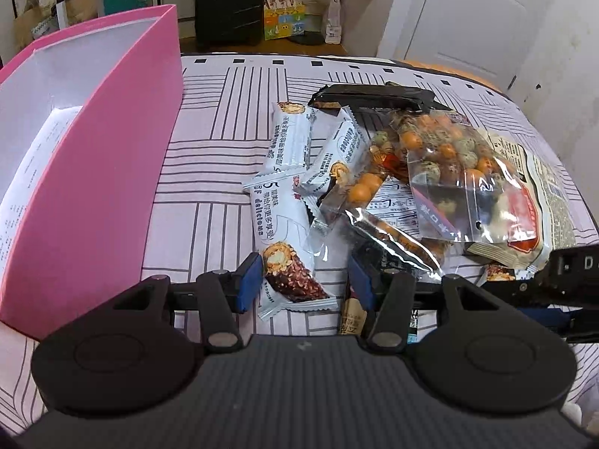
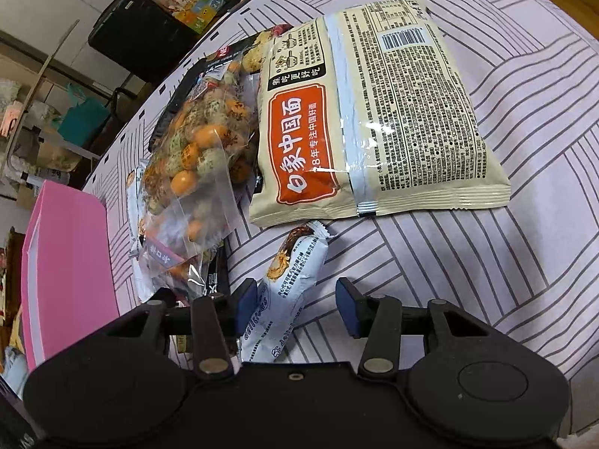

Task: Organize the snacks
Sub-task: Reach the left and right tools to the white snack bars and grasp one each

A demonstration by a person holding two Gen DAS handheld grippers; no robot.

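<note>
Snacks are heaped on the striped cloth of the counter (image 1: 224, 119), just right of an open pink box (image 1: 93, 157). One white nut bar (image 1: 288, 247) is straddled by the left tool (image 1: 305, 280), which is held partly open. Its left pad is set against the wrapper's edge, while a gap is seen at the other pad, so no grip is shown. A second white bar (image 2: 288, 284), lying apart from the heap, is framed by the right tool (image 2: 295, 307), whose pads are seen spread wider than the bar, with only the left one touching it. A clear bag of coated nuts (image 1: 449, 157) is piled beside a beige noodle packet (image 2: 374, 119). A black suitcase (image 1: 230, 0) is seen on the floor beyond.
</note>
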